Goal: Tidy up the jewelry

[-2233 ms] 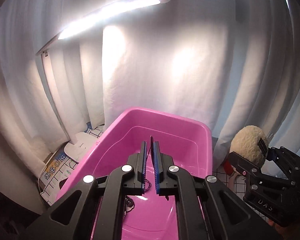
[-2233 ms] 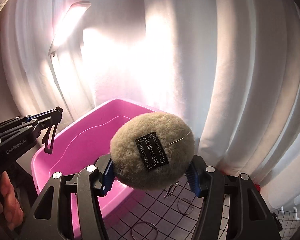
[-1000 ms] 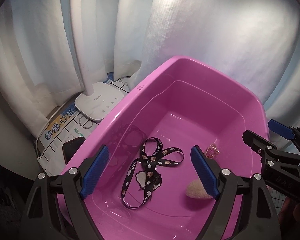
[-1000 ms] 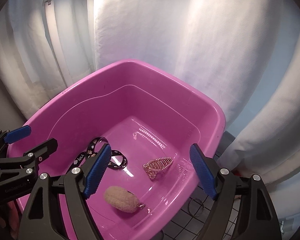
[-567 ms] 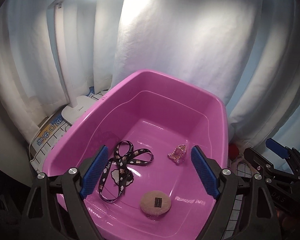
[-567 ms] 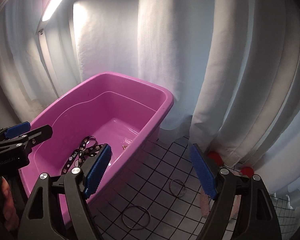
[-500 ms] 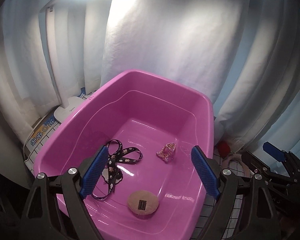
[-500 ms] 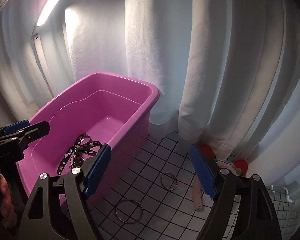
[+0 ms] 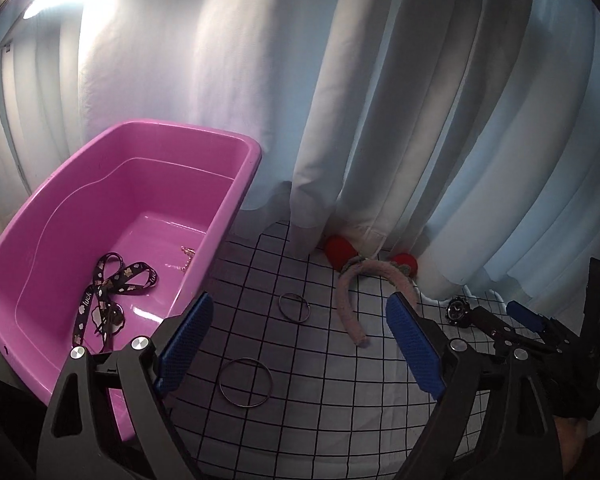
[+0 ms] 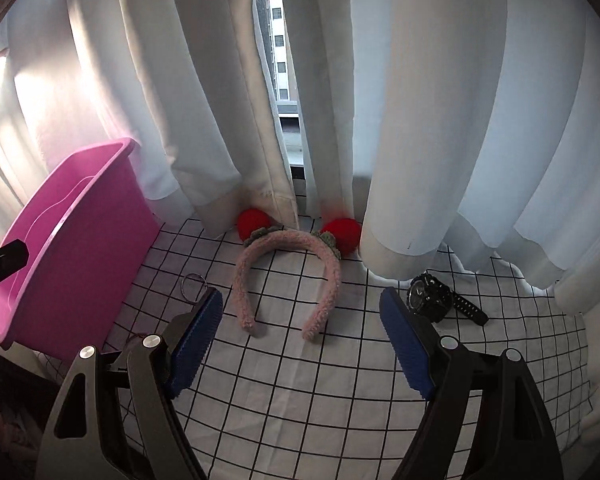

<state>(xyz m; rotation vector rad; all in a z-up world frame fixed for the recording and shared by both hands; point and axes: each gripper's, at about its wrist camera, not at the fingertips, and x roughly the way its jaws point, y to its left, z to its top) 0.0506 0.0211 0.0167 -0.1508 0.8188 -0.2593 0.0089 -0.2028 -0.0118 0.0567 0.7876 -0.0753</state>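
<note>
Both grippers are empty: the right gripper [image 10: 300, 344] gapes wide over the headband [image 10: 286, 272], and the left gripper [image 9: 296, 344] is opening above two rings [image 9: 245, 381]. Each should probably straddle its piece squarely, then carry it to the bin [image 9: 156, 132].

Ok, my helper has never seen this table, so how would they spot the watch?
Start at the white curtain and go down to the checked cloth. The watch lies right of the pink headband: it alone is black, with a round face and strap.
</note>
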